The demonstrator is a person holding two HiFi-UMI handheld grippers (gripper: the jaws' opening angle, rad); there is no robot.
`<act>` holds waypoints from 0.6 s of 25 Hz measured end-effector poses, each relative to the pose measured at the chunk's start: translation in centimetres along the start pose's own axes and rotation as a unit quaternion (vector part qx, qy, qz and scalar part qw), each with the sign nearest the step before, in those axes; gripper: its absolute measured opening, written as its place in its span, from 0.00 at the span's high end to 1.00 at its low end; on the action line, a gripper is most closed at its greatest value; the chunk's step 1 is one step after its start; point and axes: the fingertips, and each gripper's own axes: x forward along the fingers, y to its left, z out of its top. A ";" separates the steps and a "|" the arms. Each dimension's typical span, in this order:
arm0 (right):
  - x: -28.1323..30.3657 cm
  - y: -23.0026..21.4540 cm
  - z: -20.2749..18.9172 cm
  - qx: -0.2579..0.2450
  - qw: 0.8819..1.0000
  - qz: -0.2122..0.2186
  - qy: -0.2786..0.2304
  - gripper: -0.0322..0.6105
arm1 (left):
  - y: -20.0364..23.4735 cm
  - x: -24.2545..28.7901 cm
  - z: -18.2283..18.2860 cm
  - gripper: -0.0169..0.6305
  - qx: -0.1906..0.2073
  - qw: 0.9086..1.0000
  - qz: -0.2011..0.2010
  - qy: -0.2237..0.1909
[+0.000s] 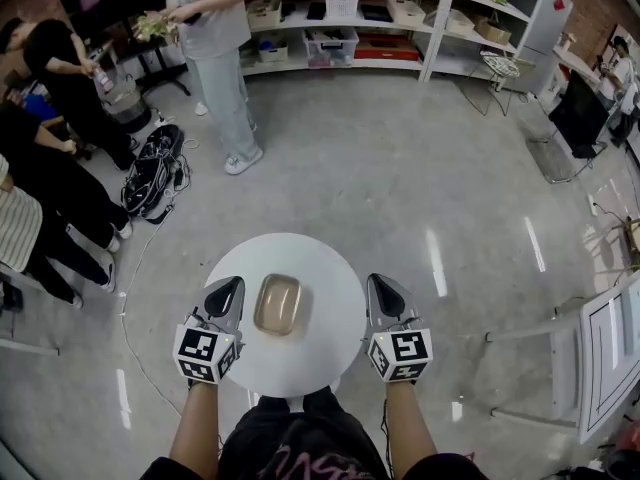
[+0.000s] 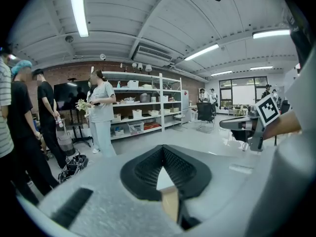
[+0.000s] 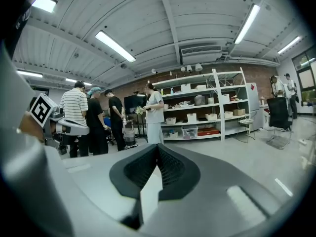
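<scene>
- Dish (image 1: 279, 304): one shallow, tan, rounded-rectangle dish at the centre of the round white surface (image 1: 335, 268). It stands flat, apart from both tongs.
- Handling, in our judgement: light and rigid, likely plastic or glazed ware. The smooth wall could be slippery, and if it is ceramic it would chip when knocked. We cannot tell the material for certain.
- Hold, in our judgement: the raised rim is the only purchase, best pinched on a long side at the dish's 9 or 3 o'clock. The rounded corners would let it slip.
- Contents: we see nothing inside the dish, only its bare floor.
- Left tongs (image 1: 230, 286): at 9 o'clock of the dish and just beside it. The tips are closed together with nothing between them (image 2: 162, 151).
- Right tongs (image 1: 379, 286): at 3 o'clock of the dish, near the surface's edge. They are likewise closed on nothing (image 3: 157, 149).
- Other containers: bins (image 1: 332, 46) and baskets on the shelves (image 1: 440, 13) at 12 o'clock, well apart. Their contents are too small to tell.
- People (image 1: 215, 38) stand on the floor at 10 to 11 o'clock.
</scene>
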 end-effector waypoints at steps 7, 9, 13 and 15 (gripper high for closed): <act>1.7 0.5 -0.1 0.000 1.000 0.004 0.006 0.94 | 1.8 0.4 0.4 0.98 -0.006 1.000 0.014 -0.004; 2.1 0.8 -0.2 -0.003 1.000 0.003 0.007 0.94 | 2.3 0.7 0.1 0.98 -0.010 1.000 0.013 -0.003; 3.8 1.7 -0.9 -0.010 1.000 -0.001 0.015 0.94 | 3.5 1.9 -0.8 0.98 -0.014 1.000 0.002 0.003; 4.3 2.1 -1.1 -0.008 1.000 -0.003 0.021 0.94 | 3.9 2.4 -1.2 0.98 -0.018 1.000 -0.004 0.007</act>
